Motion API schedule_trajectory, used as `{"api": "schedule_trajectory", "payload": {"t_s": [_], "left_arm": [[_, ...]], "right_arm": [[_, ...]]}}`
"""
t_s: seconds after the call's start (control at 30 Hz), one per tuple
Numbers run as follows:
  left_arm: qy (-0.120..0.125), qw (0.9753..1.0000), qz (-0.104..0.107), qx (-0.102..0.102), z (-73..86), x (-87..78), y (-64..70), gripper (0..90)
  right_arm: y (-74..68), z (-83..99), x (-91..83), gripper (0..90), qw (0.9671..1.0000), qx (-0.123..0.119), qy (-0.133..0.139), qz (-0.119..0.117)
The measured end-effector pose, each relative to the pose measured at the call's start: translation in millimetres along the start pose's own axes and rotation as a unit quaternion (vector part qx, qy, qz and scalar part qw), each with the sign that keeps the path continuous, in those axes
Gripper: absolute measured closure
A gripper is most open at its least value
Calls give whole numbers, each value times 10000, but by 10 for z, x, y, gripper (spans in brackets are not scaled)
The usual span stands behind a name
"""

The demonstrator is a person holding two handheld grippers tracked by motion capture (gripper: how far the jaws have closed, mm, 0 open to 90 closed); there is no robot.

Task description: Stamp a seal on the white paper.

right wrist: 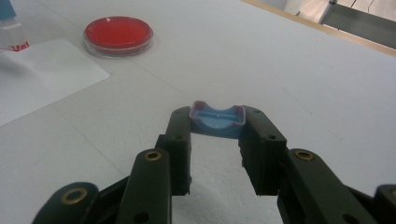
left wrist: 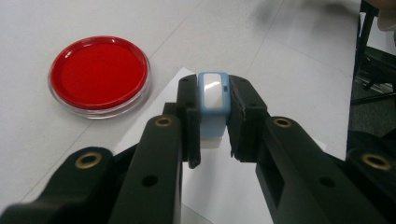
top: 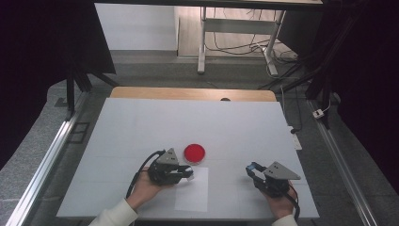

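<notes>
Left tool (left wrist: 213, 114) grips blue-white bottle (left wrist: 213, 95); right tool (right wrist: 216, 135) grips blue cap (right wrist: 217, 120).

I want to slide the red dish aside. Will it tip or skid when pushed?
The red dish sits low, wide and flat, so tipping seems unlikely. Its clear plastic rim on the smooth white table suggests it is light and would skid easily. A loose lid might shift.

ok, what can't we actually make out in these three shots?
- Blue-and-white stamp body, left gripper view: its lower end is hidden between the left gripper fingers, so contact with the white sheet can't be told.
- Blue cap, right gripper view: its sides are covered by the right gripper fingers.
- Red printing, right gripper view: cut off by the left edge, too blurred to read.
- Red dish, high view: too small to show its contents.
</notes>
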State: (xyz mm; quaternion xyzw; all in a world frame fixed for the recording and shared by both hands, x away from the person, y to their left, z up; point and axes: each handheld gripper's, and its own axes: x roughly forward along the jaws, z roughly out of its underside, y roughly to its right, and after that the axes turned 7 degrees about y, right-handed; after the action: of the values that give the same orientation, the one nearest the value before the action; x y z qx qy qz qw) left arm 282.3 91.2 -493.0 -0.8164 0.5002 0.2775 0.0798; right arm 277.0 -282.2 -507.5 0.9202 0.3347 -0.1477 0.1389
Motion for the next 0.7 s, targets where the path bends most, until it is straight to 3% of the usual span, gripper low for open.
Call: {"api": "schedule_trajectory", "payload": {"t_s": [0.7], "left_arm": [[-204,9998,87,21,51,118,28,757]], "right_arm": [[-3,4,7,641,10000,23,-11,-18]]}}
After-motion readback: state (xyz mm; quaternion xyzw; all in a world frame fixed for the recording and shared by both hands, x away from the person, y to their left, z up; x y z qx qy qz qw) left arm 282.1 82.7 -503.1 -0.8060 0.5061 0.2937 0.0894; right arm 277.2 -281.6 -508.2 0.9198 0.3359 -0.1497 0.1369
